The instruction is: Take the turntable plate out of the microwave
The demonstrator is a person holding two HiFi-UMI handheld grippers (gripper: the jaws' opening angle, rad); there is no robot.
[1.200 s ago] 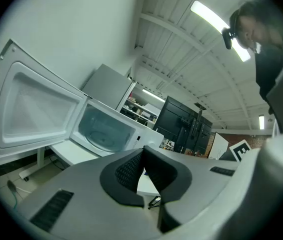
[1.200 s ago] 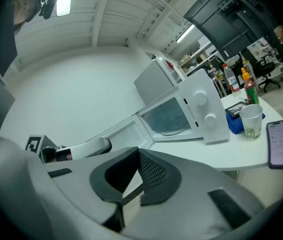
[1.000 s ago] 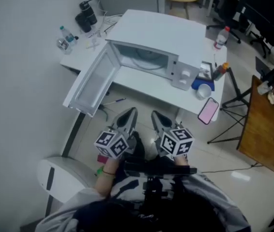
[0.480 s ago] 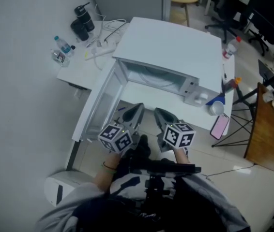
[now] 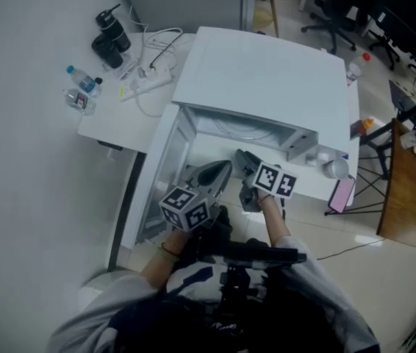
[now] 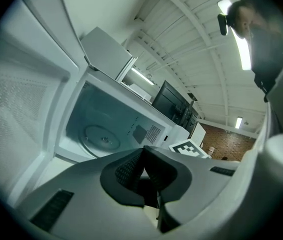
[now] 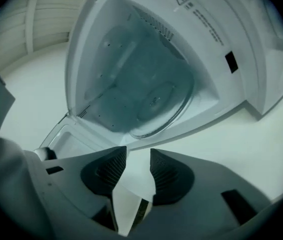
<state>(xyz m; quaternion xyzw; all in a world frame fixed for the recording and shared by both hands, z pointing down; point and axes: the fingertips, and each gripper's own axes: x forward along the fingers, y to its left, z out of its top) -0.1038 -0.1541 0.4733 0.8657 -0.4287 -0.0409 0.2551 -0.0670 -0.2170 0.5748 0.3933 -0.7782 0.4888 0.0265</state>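
The white microwave stands on a white table with its door swung open to the left. Inside, the round glass turntable plate lies flat on the cavity floor; it also shows in the left gripper view and the right gripper view. My left gripper is shut and empty, in front of the door opening. My right gripper is beside it at the cavity's mouth; its jaws are opening, with nothing between them. Neither touches the plate.
Water bottles, a black flask and a power strip sit on the table left of the microwave. A pink phone and a white cup lie to its right. A wooden table stands further right.
Both grippers have moved forward from in front of the table up to the microwave's open front. The right gripper has rolled and its jaws have parted.
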